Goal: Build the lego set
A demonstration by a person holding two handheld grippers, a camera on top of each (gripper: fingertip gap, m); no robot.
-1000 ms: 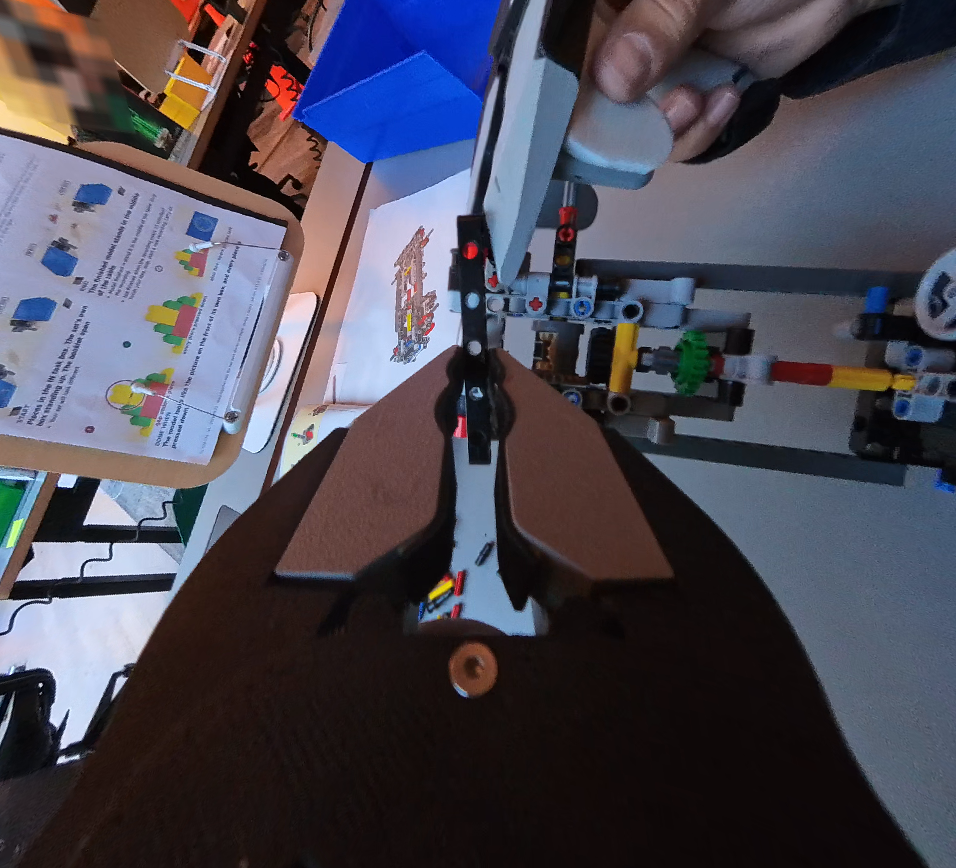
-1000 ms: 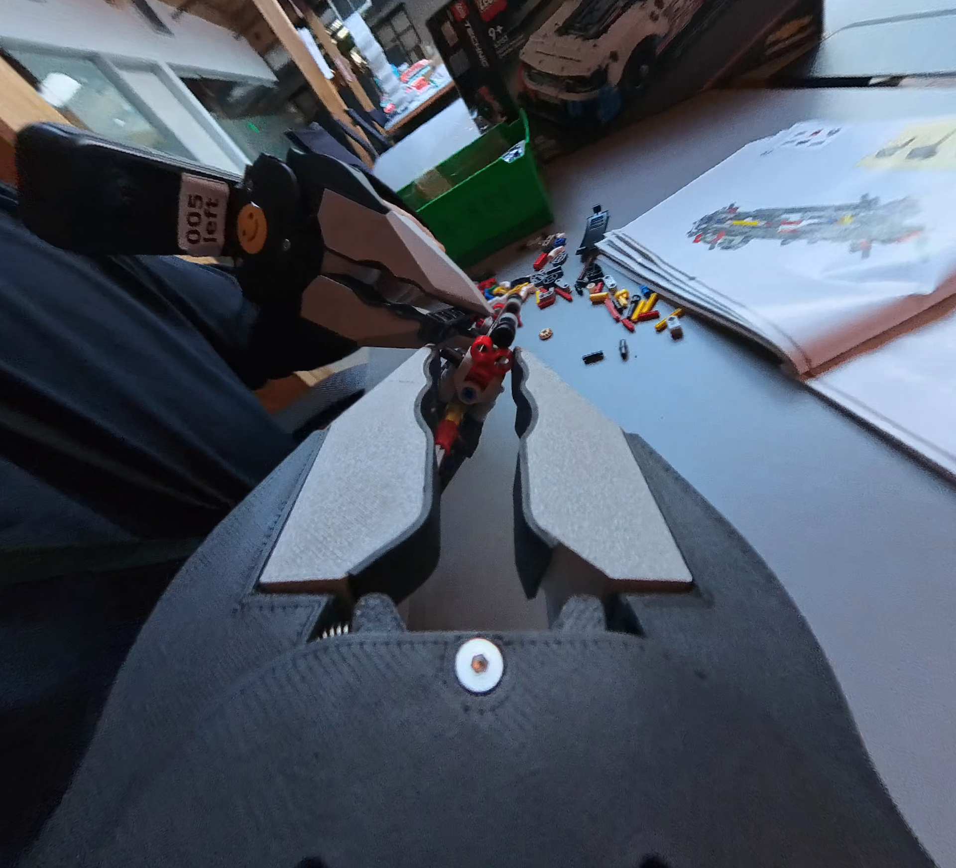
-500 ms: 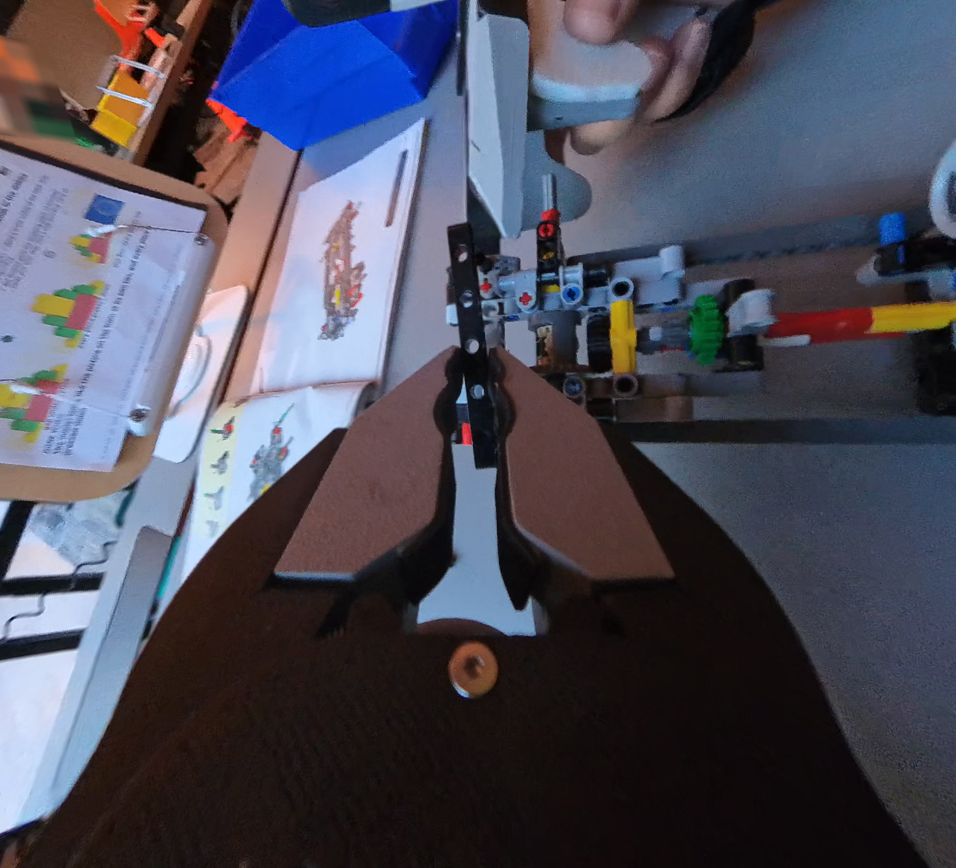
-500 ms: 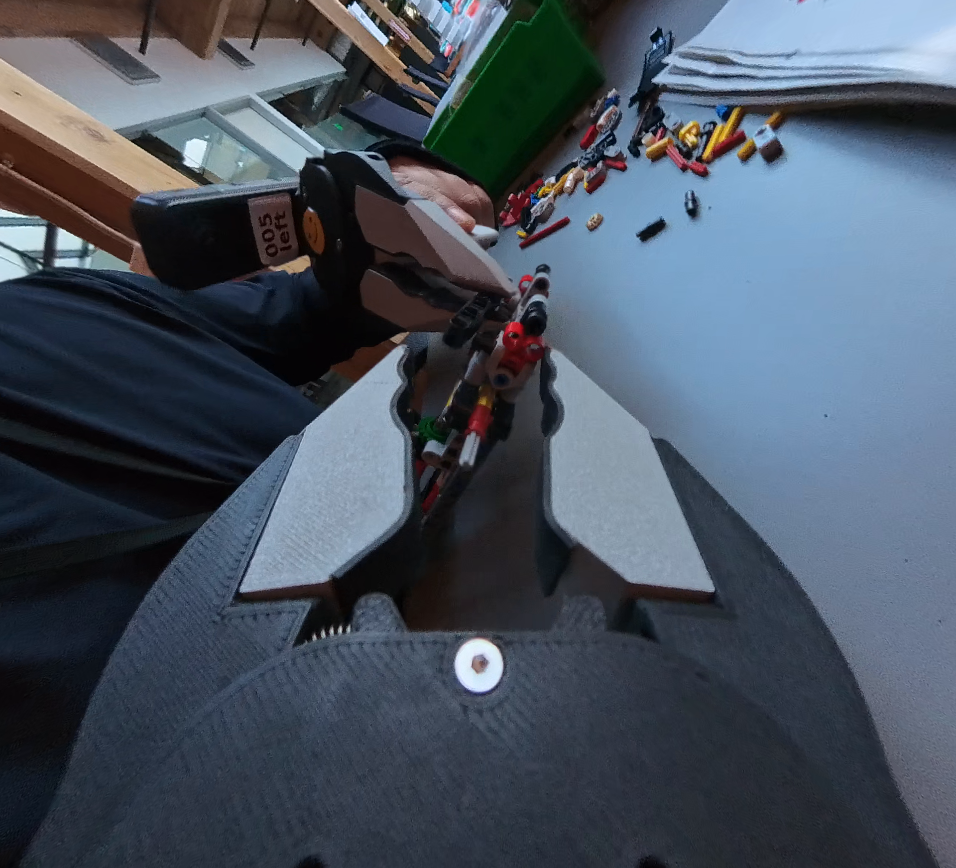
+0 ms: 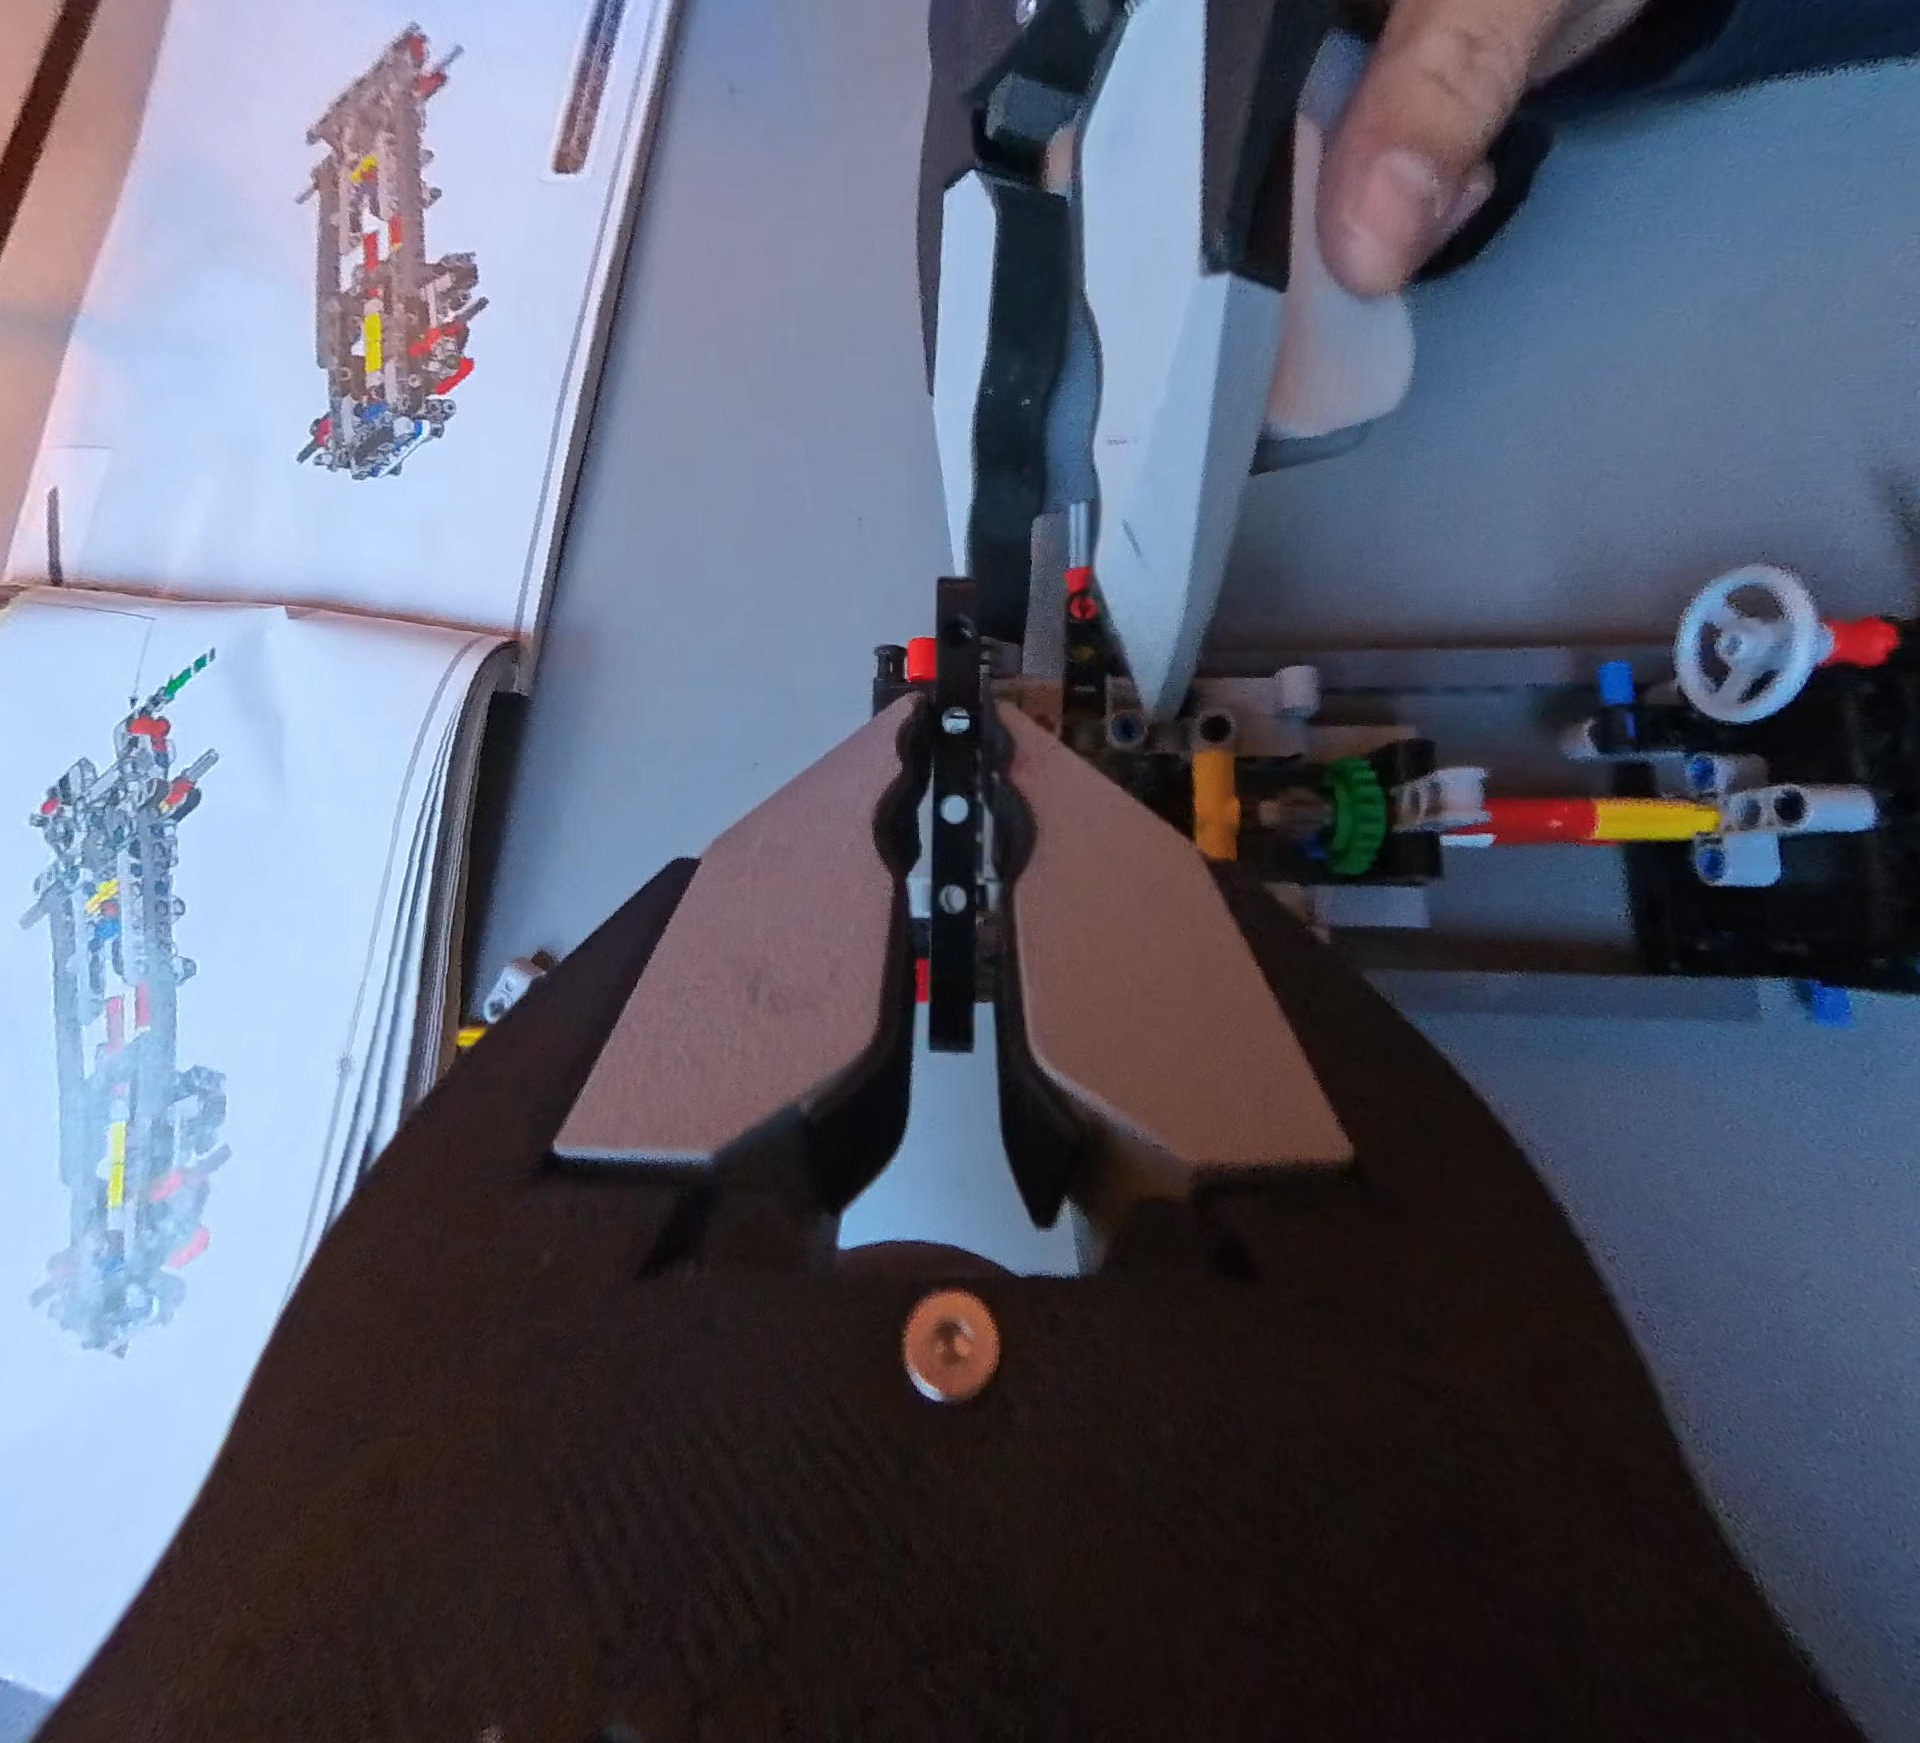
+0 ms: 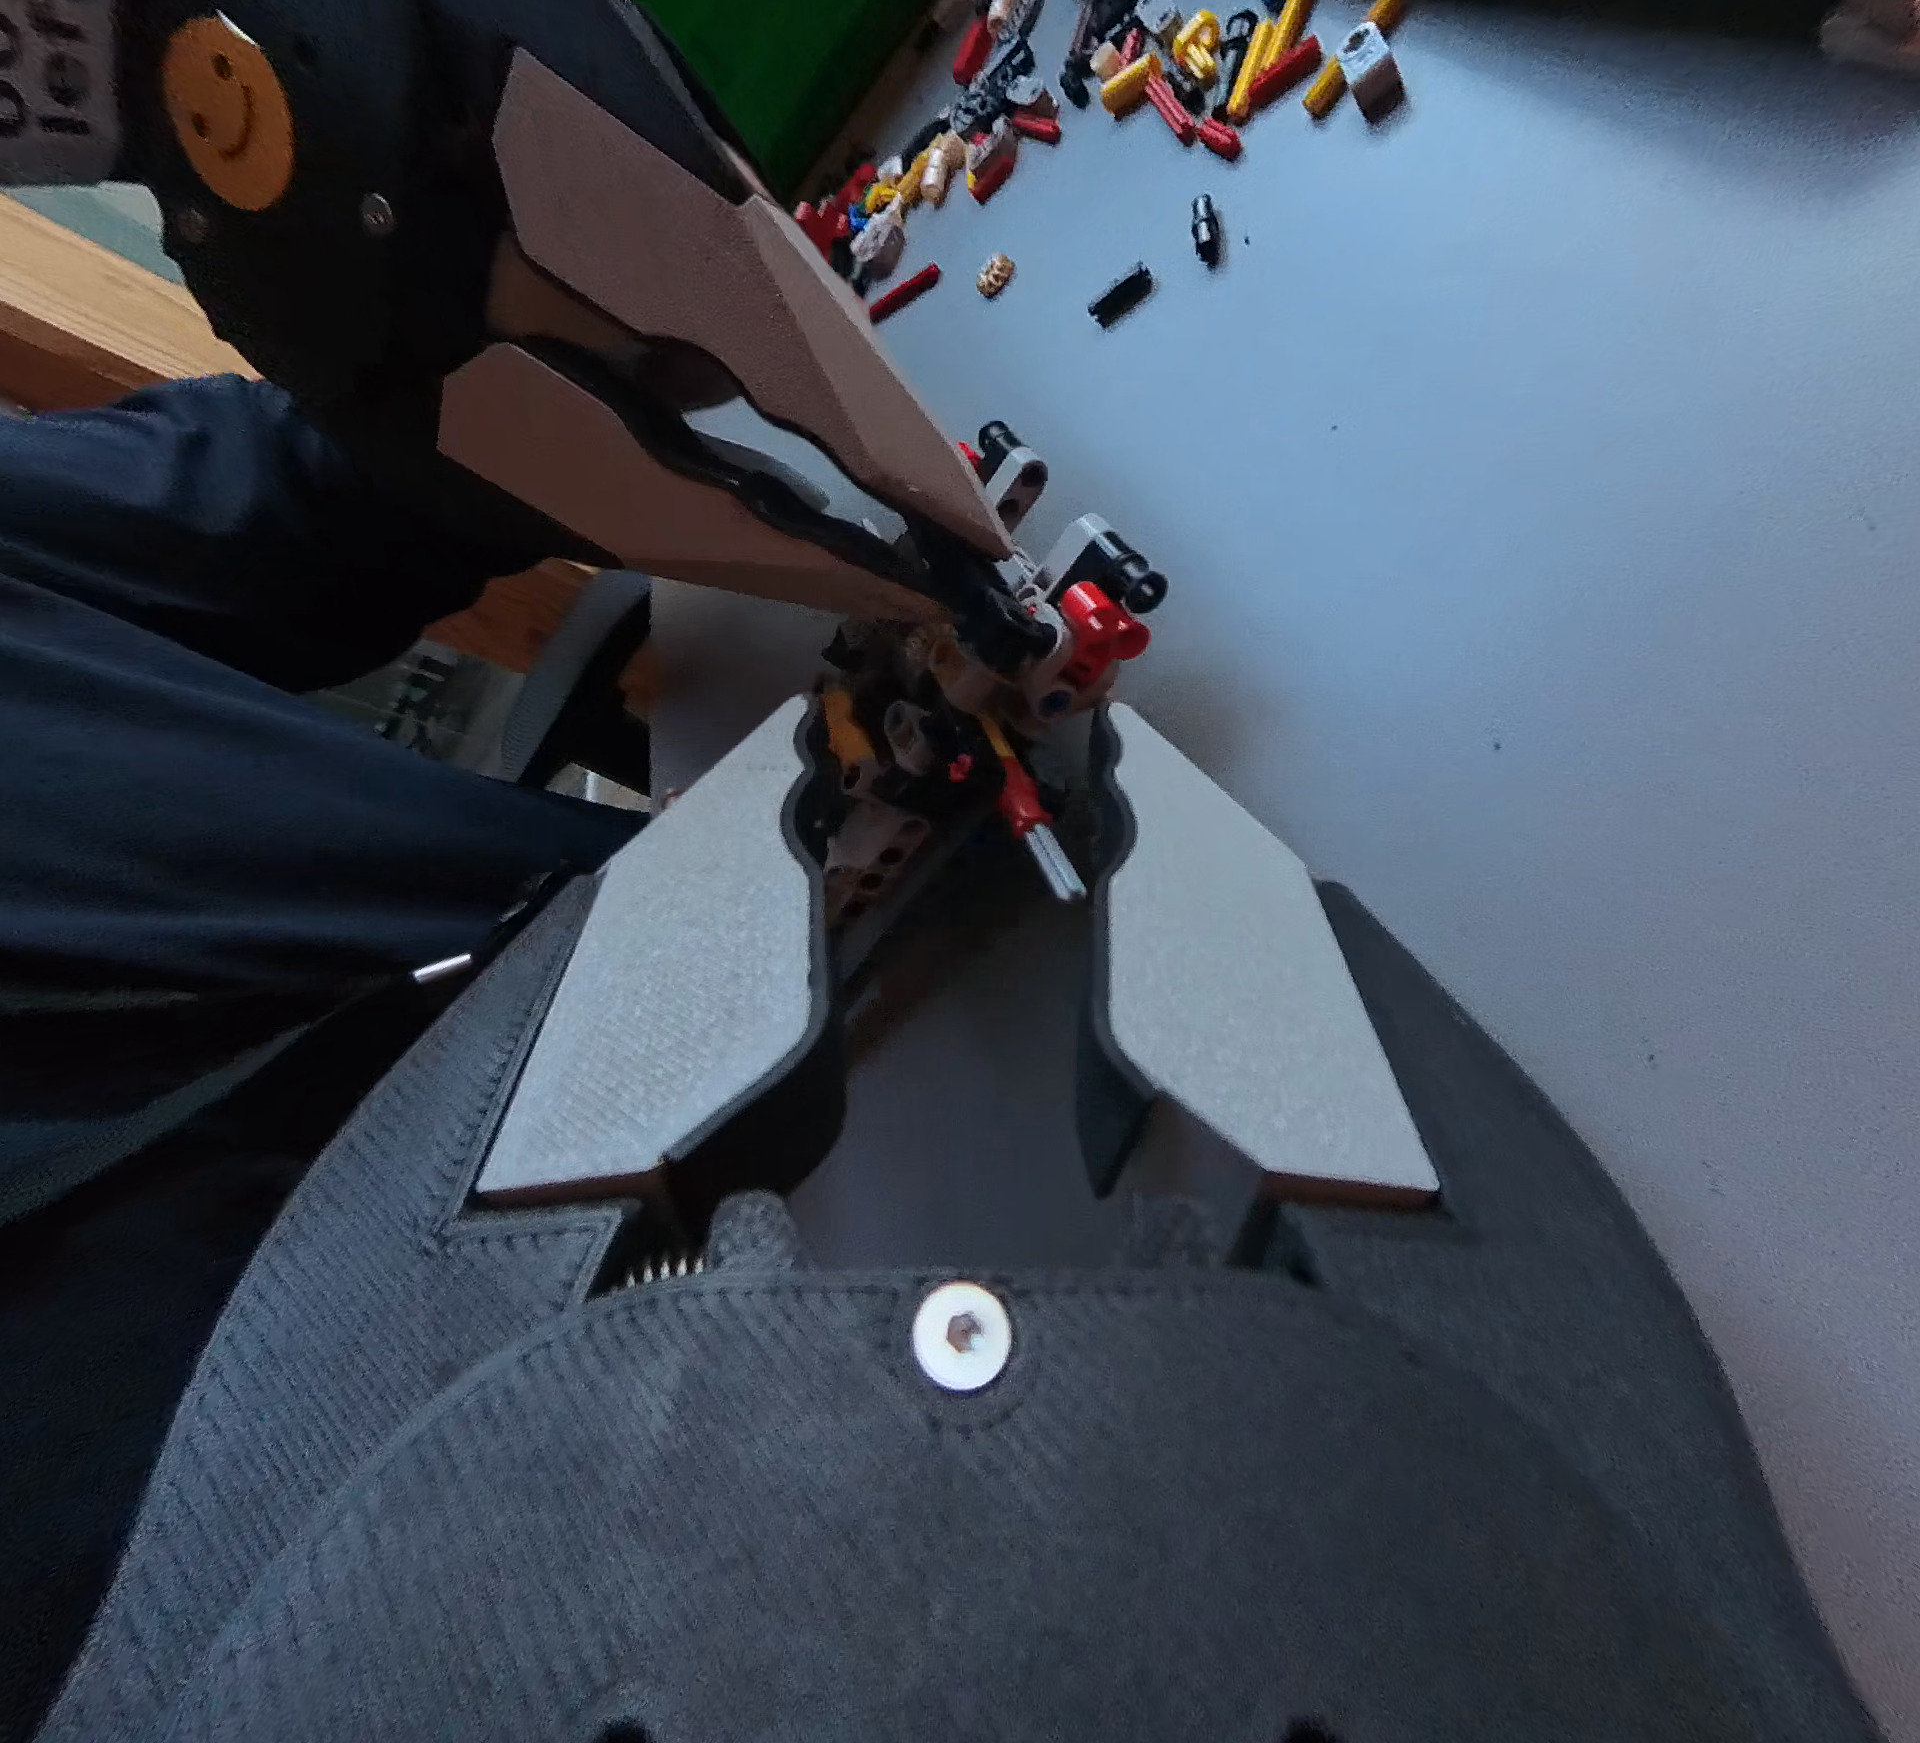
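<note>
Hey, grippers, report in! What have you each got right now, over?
Left gripper shut on black holed beam of brick chassis. Right gripper open, straddling chassis end, pads not pressing. Loose bricks and instruction booklet lie nearby.

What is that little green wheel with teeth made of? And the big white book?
The green gear looks like hard moulded plastic: bright even colour, crisp teeth, matching the model's other bricks. The booklet looks like paper: thin, matte printed pages, stacked edges showing.
</note>
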